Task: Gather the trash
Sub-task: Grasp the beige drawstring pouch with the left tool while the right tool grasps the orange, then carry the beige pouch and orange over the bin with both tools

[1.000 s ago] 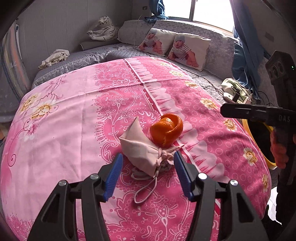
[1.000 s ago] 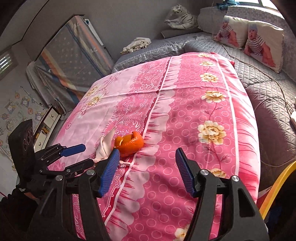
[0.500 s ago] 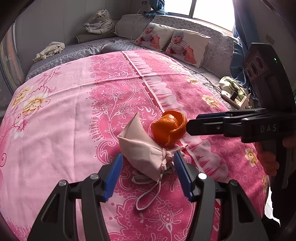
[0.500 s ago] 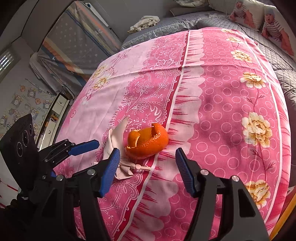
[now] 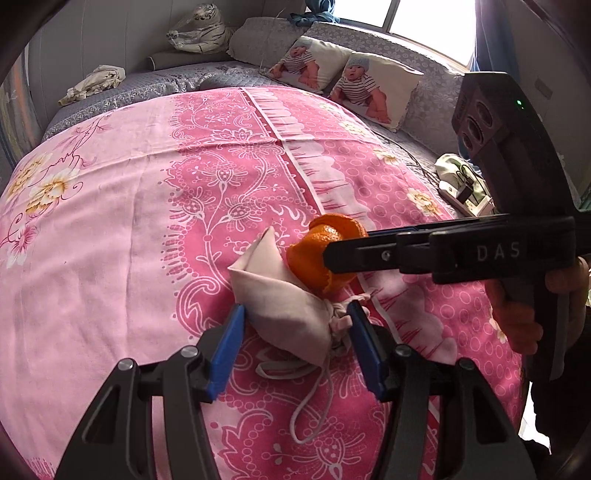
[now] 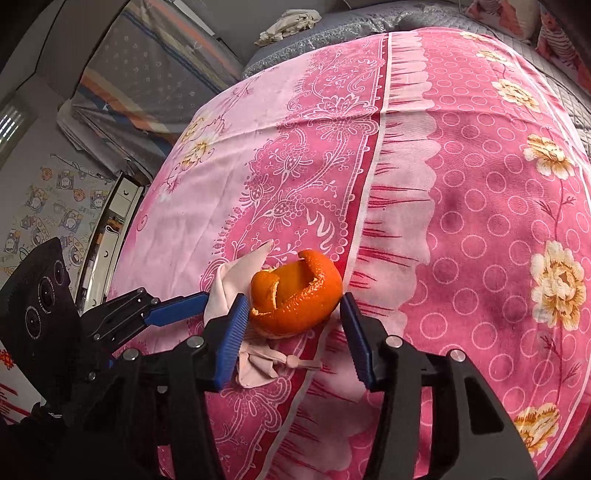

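A hollow orange peel [image 6: 295, 295] lies on the pink flowered bedspread [image 6: 461, 184], against a small beige drawstring pouch [image 5: 284, 306]. My right gripper [image 6: 293, 314] is open with its blue pads on either side of the peel, close to it. In the left wrist view the right gripper [image 5: 332, 254] reaches in from the right and partly hides the peel [image 5: 314, 254]. My left gripper [image 5: 295, 317] is open, its jaws straddling the pouch's tied end. The pouch [image 6: 236, 288] also shows behind the peel in the right wrist view, with the left gripper [image 6: 192, 306] beside it.
Two baby-print pillows [image 5: 347, 85] and a plush tiger [image 5: 199, 33] lie on the grey quilted bedding beyond the spread. A crumpled cloth [image 5: 96, 81] sits at the back left. A white device with cables [image 5: 461, 188] lies at the right. The bed edge drops off on the left [image 6: 122, 236].
My right gripper has moved in and down until its open jaws flank the orange peel. My left gripper has edged forward around the pouch. Both stay open.
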